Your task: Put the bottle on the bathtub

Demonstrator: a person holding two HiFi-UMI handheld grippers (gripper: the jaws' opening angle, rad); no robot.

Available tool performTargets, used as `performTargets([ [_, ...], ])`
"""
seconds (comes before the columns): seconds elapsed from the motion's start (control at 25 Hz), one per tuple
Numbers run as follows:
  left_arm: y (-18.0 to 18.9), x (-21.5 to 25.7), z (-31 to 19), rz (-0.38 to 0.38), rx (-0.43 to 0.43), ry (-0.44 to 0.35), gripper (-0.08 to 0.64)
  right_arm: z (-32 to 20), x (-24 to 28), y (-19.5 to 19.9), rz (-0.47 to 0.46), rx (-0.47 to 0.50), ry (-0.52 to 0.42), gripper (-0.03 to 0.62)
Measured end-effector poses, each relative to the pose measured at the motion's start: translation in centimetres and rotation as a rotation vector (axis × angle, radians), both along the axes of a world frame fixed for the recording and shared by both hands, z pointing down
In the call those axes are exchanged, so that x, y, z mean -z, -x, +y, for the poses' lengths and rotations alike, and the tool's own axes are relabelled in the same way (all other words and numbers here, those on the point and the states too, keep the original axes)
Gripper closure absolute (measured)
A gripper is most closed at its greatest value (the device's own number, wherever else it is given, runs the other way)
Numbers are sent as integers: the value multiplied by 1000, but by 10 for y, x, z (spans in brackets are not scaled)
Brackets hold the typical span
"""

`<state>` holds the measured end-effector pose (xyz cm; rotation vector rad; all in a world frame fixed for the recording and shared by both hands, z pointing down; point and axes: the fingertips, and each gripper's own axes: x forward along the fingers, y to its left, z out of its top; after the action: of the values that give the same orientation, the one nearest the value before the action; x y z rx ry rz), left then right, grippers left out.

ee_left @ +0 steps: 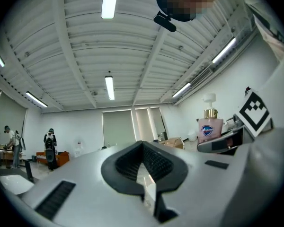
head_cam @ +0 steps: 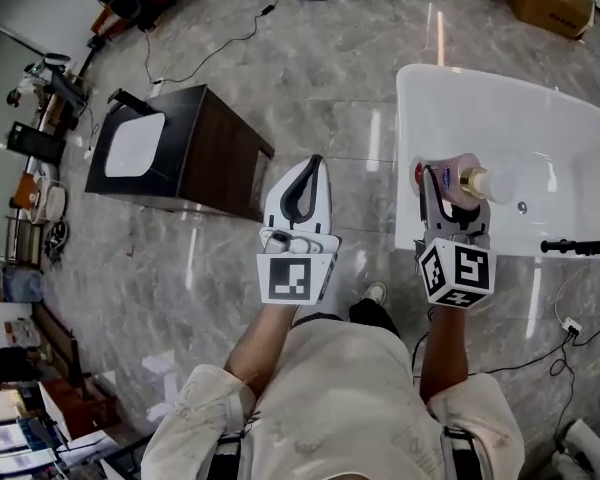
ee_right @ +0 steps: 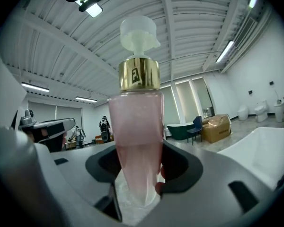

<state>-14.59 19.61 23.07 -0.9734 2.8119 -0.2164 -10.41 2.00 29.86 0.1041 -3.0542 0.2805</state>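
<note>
Pink pump bottle (head_cam: 468,180) is clamped in the right gripper (head_cam: 442,196), held above the white bathtub (head_cam: 505,113) near its edge. Left gripper (head_cam: 313,168) is closed on nothing (idle). Risk: if released tilted, the bottle could be toppled off the glossy rim.

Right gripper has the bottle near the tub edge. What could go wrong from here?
1. The right gripper clamps the bottle only near its base. Most of it stands beyond the jaws, so it may tilt on contact.
2. The bathtub rim looks glossy. Set near the edge, the bottle could slide into the tub or drop to the floor.
</note>
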Motion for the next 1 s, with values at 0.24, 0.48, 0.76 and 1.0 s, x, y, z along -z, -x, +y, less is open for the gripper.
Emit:
performTargets([
  [0.24, 3, -9, -58, 19, -132, 1, 557, -42, -11, -19, 19, -118, 8, 380],
  [0.48, -2, -32, -106, 55, -281, 9, 557, -77, -25, -49, 48, -264, 1, 379],
  [0.76, 14, -59, -169, 96, -486, 3, 557, -116, -44, -65, 112, -464, -23, 380],
  [1.0, 44, -62, -239, 127, -677, -38, 557, -156, -39, -56, 165, -647, -48, 379],
])
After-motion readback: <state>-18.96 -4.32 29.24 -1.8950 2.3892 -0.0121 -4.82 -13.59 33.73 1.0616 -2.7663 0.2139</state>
